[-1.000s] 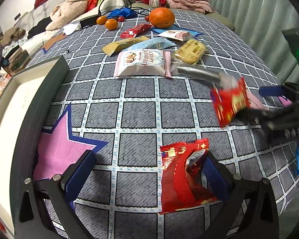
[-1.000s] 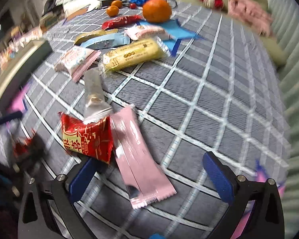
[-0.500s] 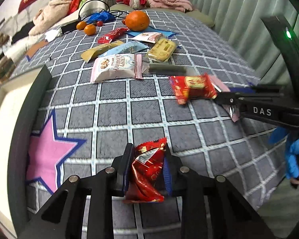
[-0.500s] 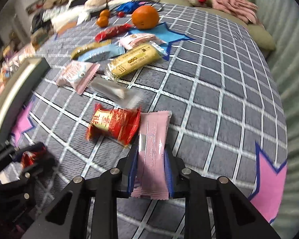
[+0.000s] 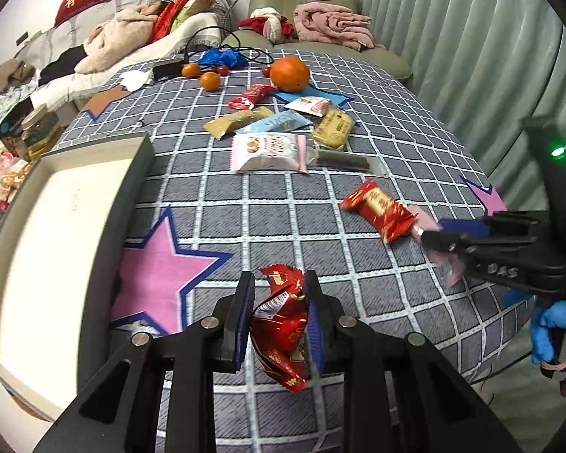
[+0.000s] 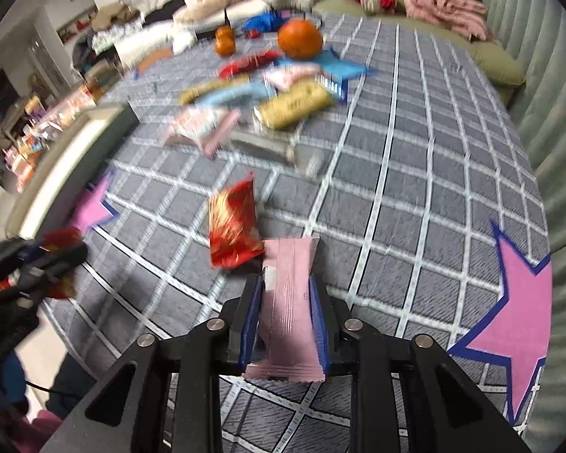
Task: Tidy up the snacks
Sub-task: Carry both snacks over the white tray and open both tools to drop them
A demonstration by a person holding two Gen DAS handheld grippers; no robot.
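My left gripper (image 5: 279, 317) is clamped on a crumpled red snack packet (image 5: 283, 324), the wrapper bulging out between both blue pads (image 5: 243, 317) above the checked surface (image 5: 283, 226). My right gripper (image 6: 286, 315) grips a pink snack bar (image 6: 288, 309) by its middle, the bar's far end sticking out ahead of the fingers. Just off that far end, to the left, a second red packet (image 6: 232, 226) lies on the surface, touching the pink bar's corner. Off to my left gripper's left sits the open tray (image 5: 132, 173), its pale floor showing. Further ahead of both grippers lies the cluster of loose snacks (image 5: 268, 147), and beyond them the big orange (image 5: 290, 73).
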